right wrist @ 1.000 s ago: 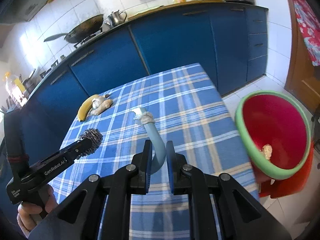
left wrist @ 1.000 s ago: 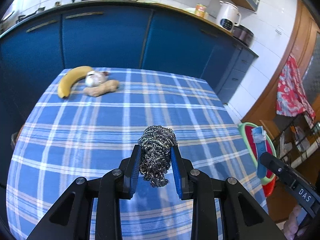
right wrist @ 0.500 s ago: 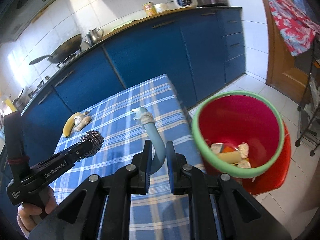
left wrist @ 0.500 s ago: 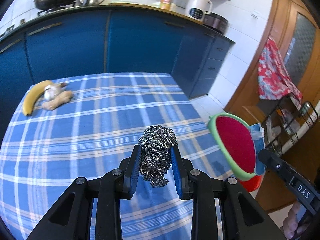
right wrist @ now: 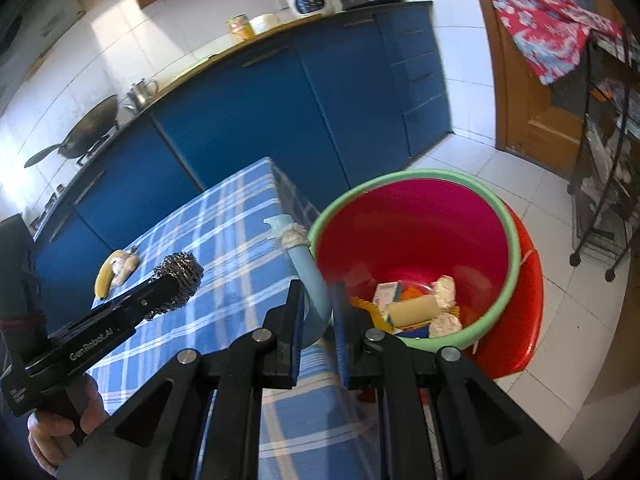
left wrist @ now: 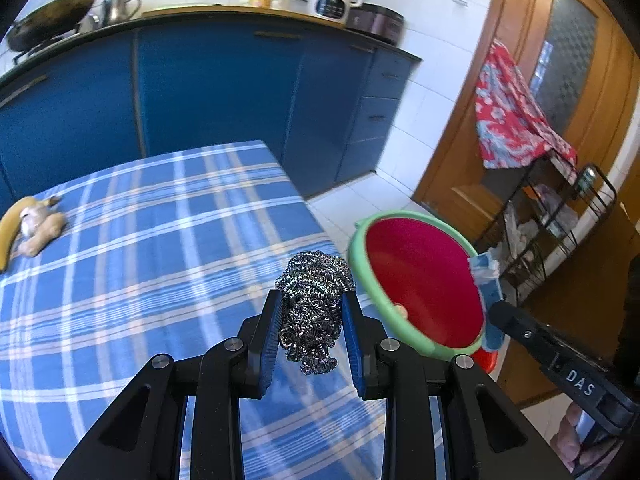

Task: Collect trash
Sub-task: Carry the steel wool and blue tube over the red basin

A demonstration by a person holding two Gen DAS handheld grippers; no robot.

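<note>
While coiled—steel scourer (left wrist: 314,308) looks springy.

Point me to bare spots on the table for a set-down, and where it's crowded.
Free: the plaid table, from the banana and ginger at its far left corner across to the edge by the bin. Crowded: that corner, and the bin's bottom, littered with trash.

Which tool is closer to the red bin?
Right. The right tool with its blue tube is beside the red bin rim; the left tool is farther back over the table.
</note>
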